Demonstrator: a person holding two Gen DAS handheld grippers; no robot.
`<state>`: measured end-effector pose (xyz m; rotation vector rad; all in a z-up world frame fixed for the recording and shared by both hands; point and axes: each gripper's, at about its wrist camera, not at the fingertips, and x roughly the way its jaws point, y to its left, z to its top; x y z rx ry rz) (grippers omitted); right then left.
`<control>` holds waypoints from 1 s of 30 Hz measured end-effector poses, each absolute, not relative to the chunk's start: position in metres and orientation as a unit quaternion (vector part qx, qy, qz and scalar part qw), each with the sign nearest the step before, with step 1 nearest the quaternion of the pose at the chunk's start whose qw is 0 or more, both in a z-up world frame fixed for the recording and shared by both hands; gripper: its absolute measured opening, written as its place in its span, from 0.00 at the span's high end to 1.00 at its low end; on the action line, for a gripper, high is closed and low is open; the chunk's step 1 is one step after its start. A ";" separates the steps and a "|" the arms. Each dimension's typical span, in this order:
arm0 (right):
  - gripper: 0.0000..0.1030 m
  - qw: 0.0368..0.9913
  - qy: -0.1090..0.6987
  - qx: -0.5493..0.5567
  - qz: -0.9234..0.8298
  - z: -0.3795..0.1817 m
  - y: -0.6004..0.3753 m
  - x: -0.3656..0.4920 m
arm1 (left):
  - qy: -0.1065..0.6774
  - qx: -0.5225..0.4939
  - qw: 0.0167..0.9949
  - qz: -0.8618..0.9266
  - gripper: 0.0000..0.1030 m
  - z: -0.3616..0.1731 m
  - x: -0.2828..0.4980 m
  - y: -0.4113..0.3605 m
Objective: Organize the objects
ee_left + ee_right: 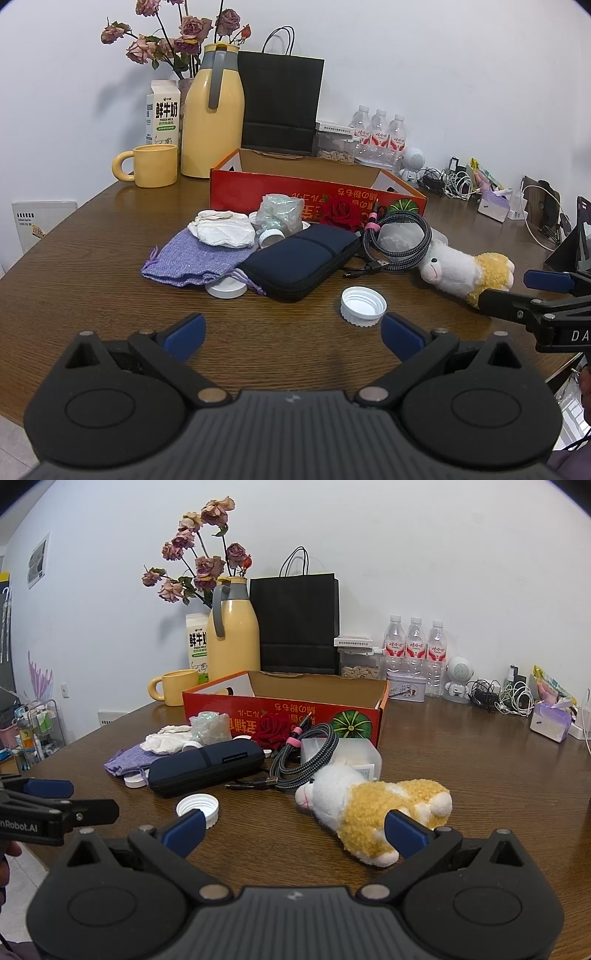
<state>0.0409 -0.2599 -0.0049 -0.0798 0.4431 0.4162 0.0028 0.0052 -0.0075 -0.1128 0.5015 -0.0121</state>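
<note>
So, notes from beside the counter (pixel 92 258):

Left tongs (pixel 293 334): spread wide, nothing between the blue pads, hovering over bare wood and tipped a little downward.
Right tongs (pixel 293 830): also spread wide, gripping nothing; the plush's yellow rump sits just in front of the right-hand pad, and I cannot tell whether they touch.
White cap (pixel 364 306): open side up, just ahead of the left tongs' right pad; in the right wrist view it sits just behind the right tongs' left pad.
Plush toy (pixel 373 805): white and yellow, lying on its side, directly ahead of the right tongs, well right of the left tongs.
Navy pouch (pixel 303 262): zipped, lying ahead of the left tongs, beyond the cap.
Purple drawstring bag (pixel 192 262): ahead and left of the left tongs, touching the pouch; a white round lid (pixel 226 288) peeks out under its edge.
White crumpled cloth (pixel 221 230): resting on the purple bag's far side.
Braided cable (pixel 306 757): coiled, between pouch and plush, farther off than both.
Red rose (pixel 273 729): behind the pouch, against the box.
Red cardboard box (pixel 280 716): open-topped, beyond the whole pile, straight ahead of both tongs.
Far edge: yellow jug (pixel 212 118), yellow mug (pixel 153 166), black paper bag (pixel 280 99), three water bottles (pixel 415 646).
</note>
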 end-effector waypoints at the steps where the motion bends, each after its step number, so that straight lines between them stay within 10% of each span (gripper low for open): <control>1: 0.00 0.953 0.218 -0.039 0.205 -0.005 -0.260 0.041 | 0.248 -0.056 0.967 -0.006 0.00 -0.008 0.003 0.005; 30: 0.00 0.954 0.217 -0.038 0.205 -0.005 -0.261 0.040 | 0.246 -0.058 0.968 -0.005 0.00 -0.007 0.000 0.005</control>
